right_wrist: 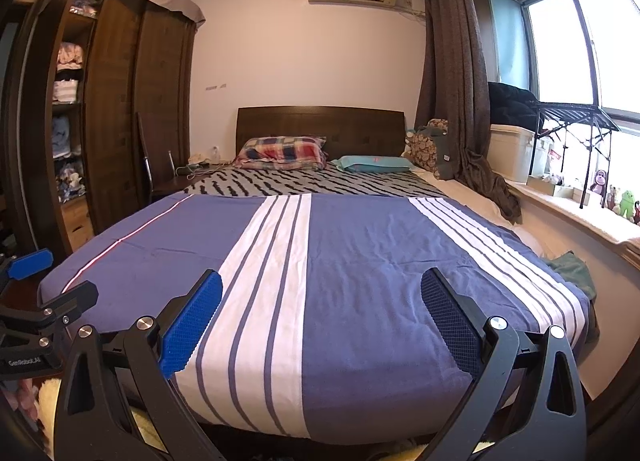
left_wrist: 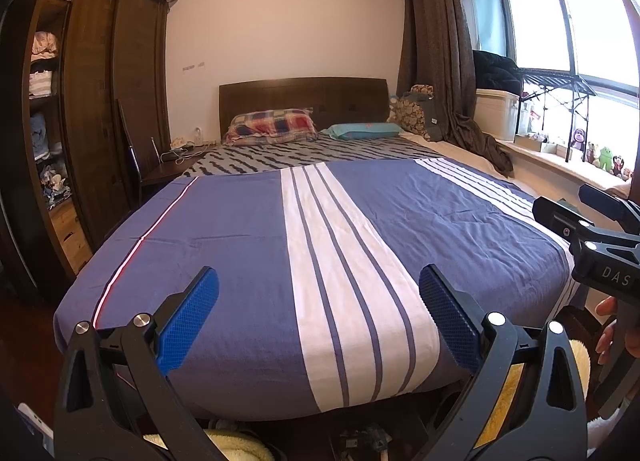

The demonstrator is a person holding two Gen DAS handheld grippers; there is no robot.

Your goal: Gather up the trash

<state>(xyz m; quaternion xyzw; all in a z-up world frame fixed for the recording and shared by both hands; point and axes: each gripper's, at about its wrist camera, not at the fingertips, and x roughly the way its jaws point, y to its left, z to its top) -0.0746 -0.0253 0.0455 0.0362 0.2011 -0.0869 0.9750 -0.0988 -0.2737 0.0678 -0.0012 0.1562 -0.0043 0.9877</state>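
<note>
You are holding the left gripper [left_wrist: 319, 311] and right gripper [right_wrist: 321, 315] spread wide, grasping nothing, over the bed [right_wrist: 360, 269]. No trash showing; be scanning toward 12 o'clock before committing.

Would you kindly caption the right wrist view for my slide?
Open right gripper hovering at the foot of a bed with a blue, white-striped cover.

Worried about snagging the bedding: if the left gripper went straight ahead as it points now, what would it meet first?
Probably the blue-and-white striped bedspread: the open left gripper points low across the bed's foot. Nothing lies between, though depth is unclear.
</note>
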